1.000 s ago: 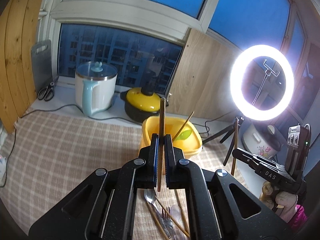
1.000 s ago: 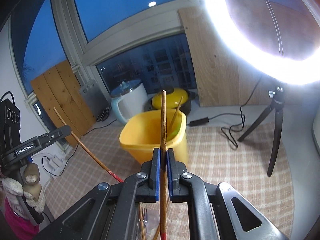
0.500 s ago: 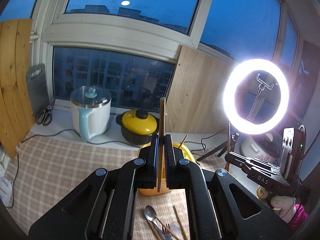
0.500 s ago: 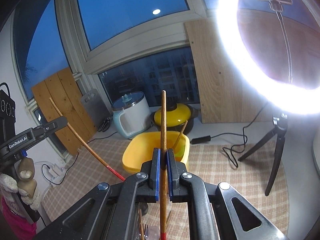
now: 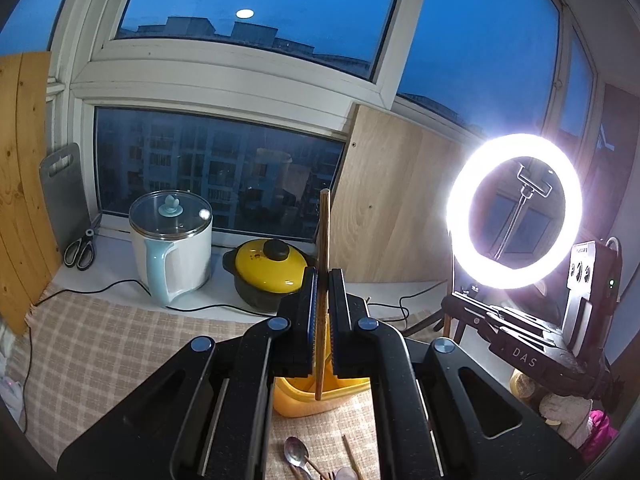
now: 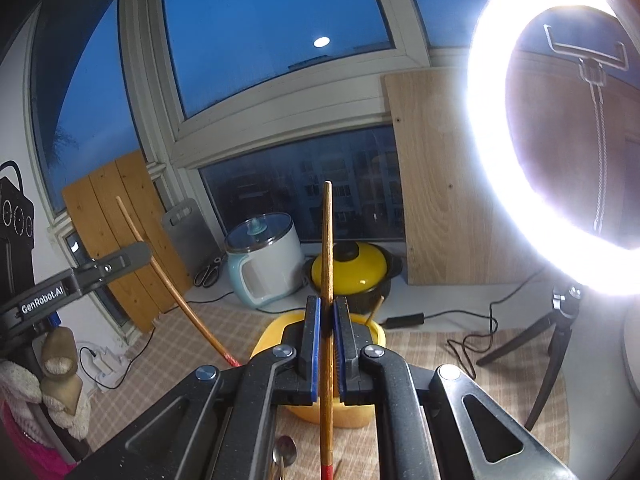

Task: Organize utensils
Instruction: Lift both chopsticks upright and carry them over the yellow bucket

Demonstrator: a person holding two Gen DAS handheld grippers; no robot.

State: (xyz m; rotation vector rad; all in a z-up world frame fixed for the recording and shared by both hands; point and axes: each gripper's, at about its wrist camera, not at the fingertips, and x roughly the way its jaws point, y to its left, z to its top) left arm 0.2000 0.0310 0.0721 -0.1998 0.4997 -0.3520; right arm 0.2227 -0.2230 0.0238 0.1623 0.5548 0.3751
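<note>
- Nearest, the left gripper (image 5: 322, 280) is clamped narrow on a wooden chopstick (image 5: 323, 240) that stands upright between its blue pads, its lower end hanging just over the yellow bin (image 5: 316, 400).
- The right gripper (image 6: 327, 308) is likewise closed tight on a second chopstick (image 6: 327, 240), also upright, with a red-painted lower end showing below the fingers.
- From the right wrist view, the left gripper's chopstick shows at the left as a long tilted stick with a red tip, held up off the tabletop (image 5: 100, 344).
- Below both grippers, loose utensils lie on the checked cloth: a metal spoon (image 5: 295, 450) and a few more chopsticks (image 5: 351, 456), close to the near side of the bin.
- The yellow bin sits on the tabletop just beyond them, mostly hidden by the fingers; one stick (image 6: 375, 308) leans up out of it.
- Further back, on the white sill, a yellow-lidded black pot (image 5: 272, 272) stands beside a white electric kettle (image 5: 172, 248) with a pale blue handle.
- Scissors (image 5: 80, 250) and a grey cutting board (image 5: 64, 196) rest at the far left corner.
- A bright ring light (image 5: 514, 210) on a tripod stands to the right.
- Behind everything, the window (image 5: 216, 172) shows apartment blocks at dusk.
</note>
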